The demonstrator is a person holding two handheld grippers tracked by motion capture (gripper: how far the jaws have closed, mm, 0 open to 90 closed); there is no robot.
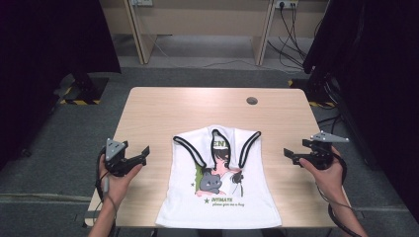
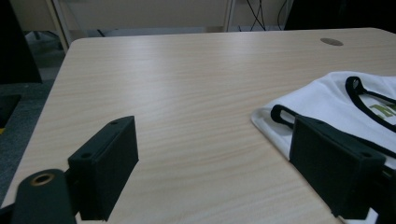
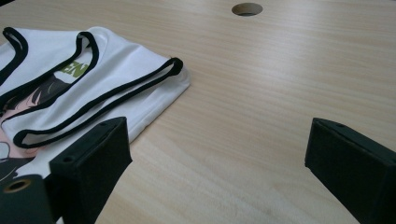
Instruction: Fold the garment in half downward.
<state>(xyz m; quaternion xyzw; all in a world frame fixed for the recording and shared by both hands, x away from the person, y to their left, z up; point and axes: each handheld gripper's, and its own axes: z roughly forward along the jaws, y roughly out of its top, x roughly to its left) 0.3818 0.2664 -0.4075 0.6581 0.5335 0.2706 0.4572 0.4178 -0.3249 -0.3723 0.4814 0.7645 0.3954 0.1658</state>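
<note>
White tank top (image 1: 220, 197) lay lengthwise between 2 empty, wide-open grippers, left gripper (image 1: 143, 154) and right gripper (image 1: 290, 156) flanking its straps equally.

A shirt (image 1: 220, 182) lies flat at the table's (image 1: 163, 106) near edge, between the left gripper (image 1: 141, 155) and right gripper (image 1: 291, 155).

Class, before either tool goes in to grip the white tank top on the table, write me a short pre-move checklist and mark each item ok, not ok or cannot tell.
1. Left tool open, holding nothing: ok.
2. Right tool open, holding nothing: ok.
3. White tank top lying flat, print up: ok.
4. Both black-edged shoulder straps exposed for gripping: ok.
5. Hem fully on the table: not ok, it reaches the near edge.
6. Fabric free of hidden folds underneath: cannot tell.
</note>
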